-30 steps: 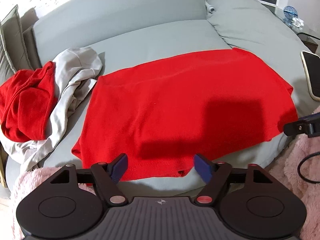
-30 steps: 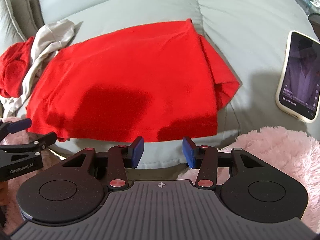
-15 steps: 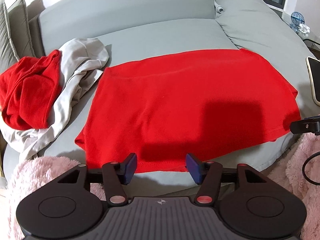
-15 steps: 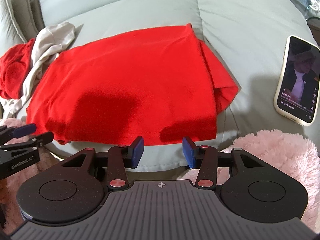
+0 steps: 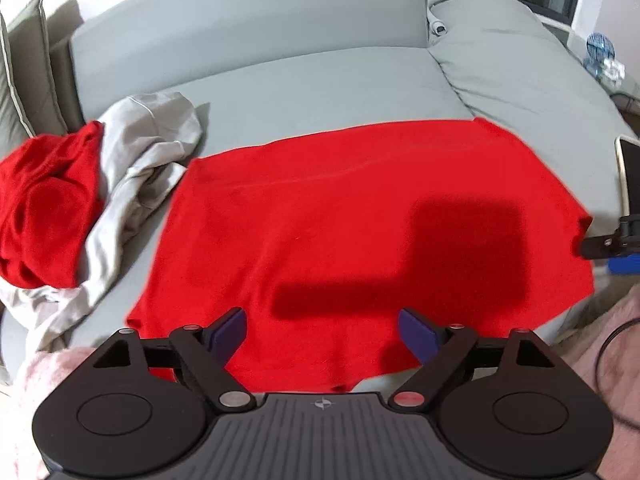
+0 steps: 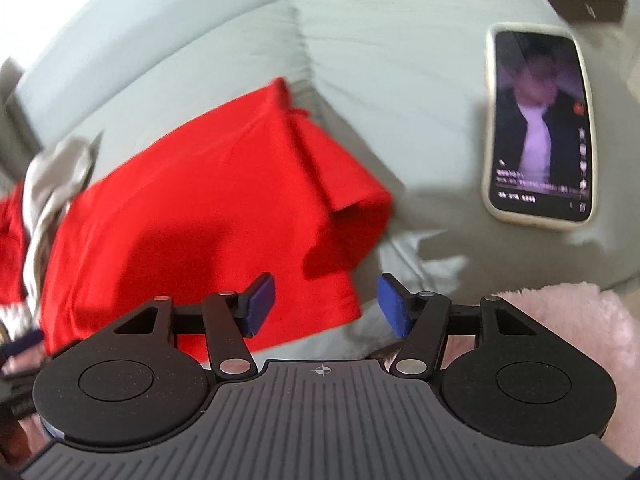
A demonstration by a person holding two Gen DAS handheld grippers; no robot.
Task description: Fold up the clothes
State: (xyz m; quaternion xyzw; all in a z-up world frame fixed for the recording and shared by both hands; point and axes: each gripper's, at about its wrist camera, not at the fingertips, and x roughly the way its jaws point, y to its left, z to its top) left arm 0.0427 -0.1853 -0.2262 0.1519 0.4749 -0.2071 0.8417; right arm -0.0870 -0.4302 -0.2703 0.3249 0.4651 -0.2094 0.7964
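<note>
Grey sofa [image 5: 320, 76] fills both views, seat cushion as the working area, a pillow [image 5: 512, 52] at its far right. Red shirt [image 5: 360, 220] lies spread flat across the seat, near hem at the front edge of the cushion. In the right wrist view its right side is folded over, a sleeve flap [image 6: 352, 204] sticking out toward the phone [image 6: 540, 128], which lies face up on the cushion, screen lit, apart from the shirt.

Pile at the left end of the seat: crumpled red garment [image 5: 44, 208] with a beige garment [image 5: 140, 152] draped over and beside it. Beige one just touches the shirt's left edge.

Left gripper [image 5: 322, 332] pitched steeply down over the shirt's near hem. Jaws wide and opening, hem fabric below and between them, pads not pressing on it.

Right gripper [image 6: 326, 306] also pitched steeply down, at the shirt's near right corner. Jaws at a medium gap and opening; left pad over red fabric, right pad over bare cushion, nothing pinched. View is motion-blurred.

From the left wrist view the right gripper's tip [image 5: 612, 244] shows at the frame's right edge, just beside the shirt's right side.

Pink fluffy fabric [image 6: 560, 320] along the bottom right, in front of the sofa.
</note>
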